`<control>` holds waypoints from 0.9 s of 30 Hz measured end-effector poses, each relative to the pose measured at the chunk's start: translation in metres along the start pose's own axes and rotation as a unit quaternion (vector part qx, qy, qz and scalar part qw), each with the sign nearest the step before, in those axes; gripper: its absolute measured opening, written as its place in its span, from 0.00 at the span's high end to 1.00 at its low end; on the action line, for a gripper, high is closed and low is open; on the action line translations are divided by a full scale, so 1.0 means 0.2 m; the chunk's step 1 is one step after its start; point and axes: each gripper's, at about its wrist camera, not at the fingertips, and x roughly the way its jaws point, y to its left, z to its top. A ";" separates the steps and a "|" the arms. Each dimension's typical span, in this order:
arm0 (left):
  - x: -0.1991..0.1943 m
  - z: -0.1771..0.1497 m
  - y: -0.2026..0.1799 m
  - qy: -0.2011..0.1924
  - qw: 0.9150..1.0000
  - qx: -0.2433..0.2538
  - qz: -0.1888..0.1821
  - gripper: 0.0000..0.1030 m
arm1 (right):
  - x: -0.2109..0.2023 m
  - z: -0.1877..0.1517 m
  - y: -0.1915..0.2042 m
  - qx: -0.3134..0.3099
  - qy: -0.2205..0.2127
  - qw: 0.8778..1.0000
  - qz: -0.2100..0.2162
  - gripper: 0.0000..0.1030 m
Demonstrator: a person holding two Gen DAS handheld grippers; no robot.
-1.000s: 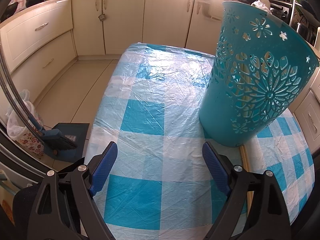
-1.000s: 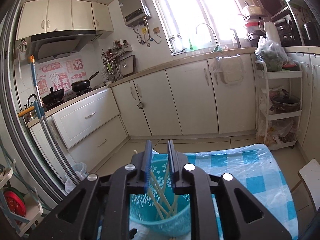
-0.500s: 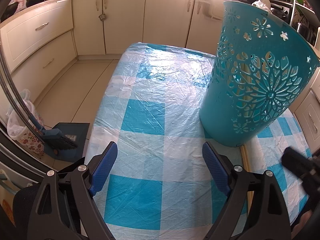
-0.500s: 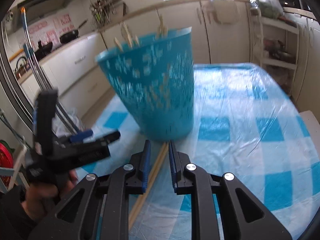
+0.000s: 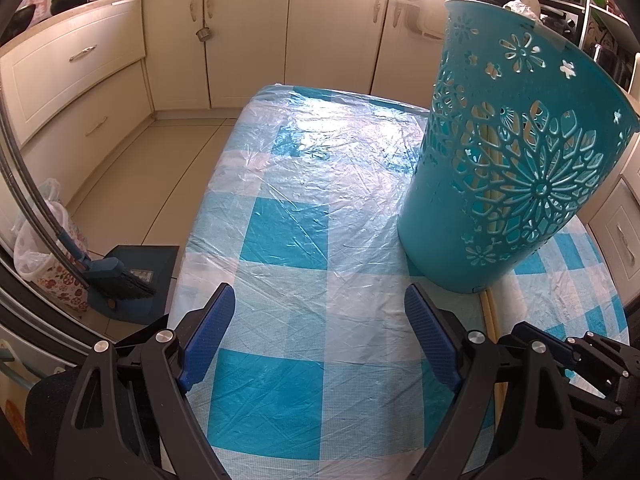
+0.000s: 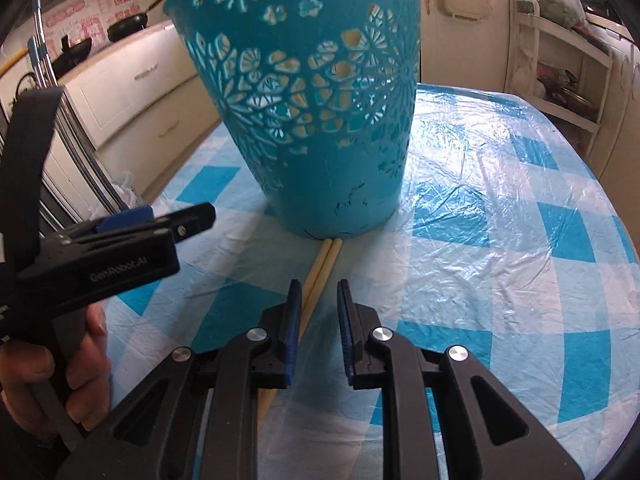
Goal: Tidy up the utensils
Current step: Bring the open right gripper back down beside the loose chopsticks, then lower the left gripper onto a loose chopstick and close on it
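R hand-held gripper (image 6: 317, 326) low over table (image 6: 500, 272), jaws a narrow gap apart, holding nothing; chopsticks (image 6: 320, 270) lie just left of the gap, far tips at teal basket (image 6: 308, 112) base. L hand-held gripper (image 5: 320, 338) wide open, empty.

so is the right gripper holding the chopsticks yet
No, the right gripper is empty; the chopsticks lie on the table beside its left finger.
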 end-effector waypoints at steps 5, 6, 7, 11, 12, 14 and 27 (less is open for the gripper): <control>0.00 0.00 0.00 0.000 1.000 -0.001 0.000 0.20 | 0.01 -0.02 0.02 -0.023 0.006 1.000 -0.016 0.84; 0.00 0.00 0.00 0.000 1.000 -0.001 0.000 0.20 | 0.01 -0.03 0.02 -0.029 0.011 0.999 -0.017 0.85; 0.00 0.00 -0.01 0.000 1.000 0.000 0.000 0.20 | 0.01 -0.05 0.03 -0.036 0.015 0.999 -0.017 0.85; 0.00 0.00 -0.01 0.001 1.000 0.000 0.001 0.20 | -0.01 -0.07 0.02 -0.054 0.020 0.998 -0.014 0.86; 0.00 0.00 -0.01 0.001 1.000 0.001 0.001 0.19 | -0.01 -0.07 0.01 -0.056 0.021 0.998 -0.013 0.86; -0.01 0.00 -0.02 -0.002 1.000 0.007 -0.003 0.20 | -0.02 -0.07 0.00 -0.063 0.025 0.998 -0.009 0.87; -0.07 -0.13 -0.41 0.038 0.993 0.097 -0.057 0.20 | -0.10 -0.09 -0.22 -0.021 0.033 0.999 0.006 0.89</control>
